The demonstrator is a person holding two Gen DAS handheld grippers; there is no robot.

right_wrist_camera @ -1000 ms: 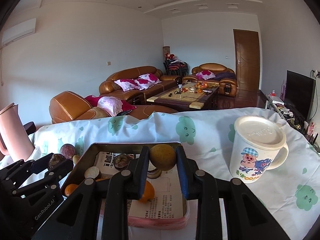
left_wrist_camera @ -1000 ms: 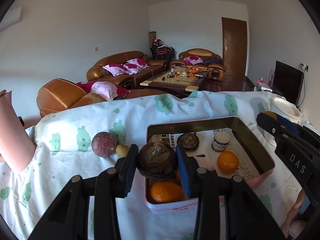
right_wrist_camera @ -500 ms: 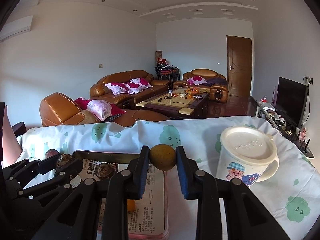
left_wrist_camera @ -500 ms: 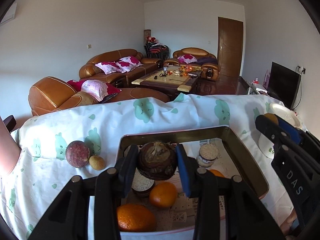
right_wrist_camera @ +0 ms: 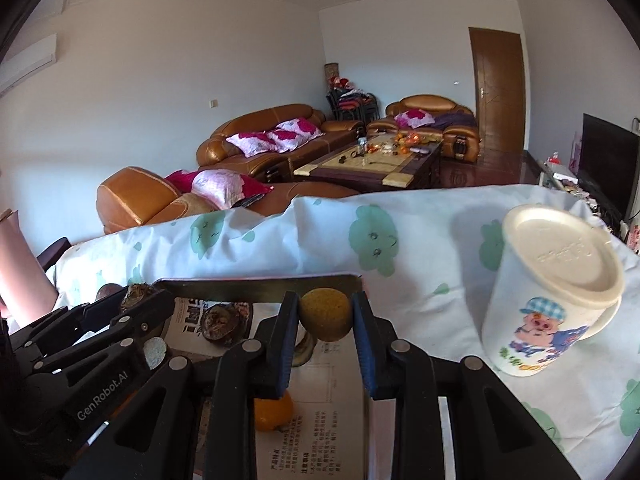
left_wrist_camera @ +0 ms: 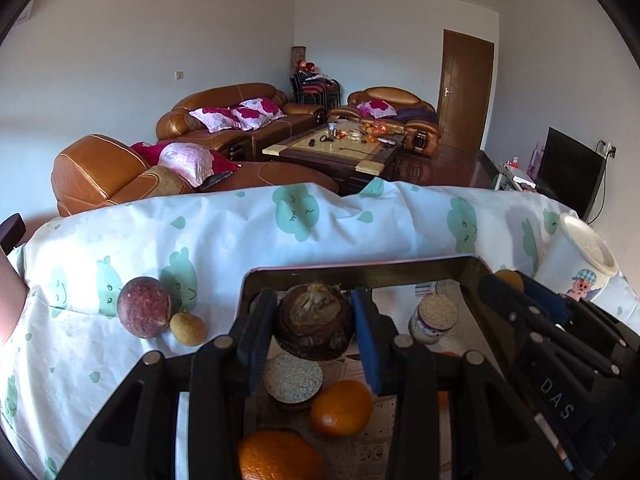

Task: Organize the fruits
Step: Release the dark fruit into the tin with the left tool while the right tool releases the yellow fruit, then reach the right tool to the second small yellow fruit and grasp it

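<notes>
Left gripper (left_wrist_camera: 314,322) jaws pinch a dark mangosteen (left_wrist_camera: 315,326) over the tin tray (left_wrist_camera: 360,270); oranges (left_wrist_camera: 340,408) lie inside. Right gripper (right_wrist_camera: 326,316) jaws pinch a small yellow-brown fruit (right_wrist_camera: 326,314).

- grippers: 2; left gripper (left_wrist_camera: 314,314), right gripper (right_wrist_camera: 325,308)
- tray (left_wrist_camera: 360,270): 1, under both grippers
- dark brown fruit (left_wrist_camera: 314,332): 2; one clamped between the left gripper's fingers, one in the tray left of the right gripper's fingers
- small tan fruit (right_wrist_camera: 326,322): 2; one clamped in the right gripper, one on the cloth left of the left gripper
- purple fruit (left_wrist_camera: 144,306): 1, left of the left gripper, touching the tan one
- orange (left_wrist_camera: 341,407): 2 plain below the left gripper's fingers; a sliver behind its right finger, possibly a third
- cut piece, pale grainy face (left_wrist_camera: 293,378): 2; one below the left gripper's fingertips, one to their right
- lidded mug (right_wrist_camera: 554,292): 1, right of the right gripper
</notes>
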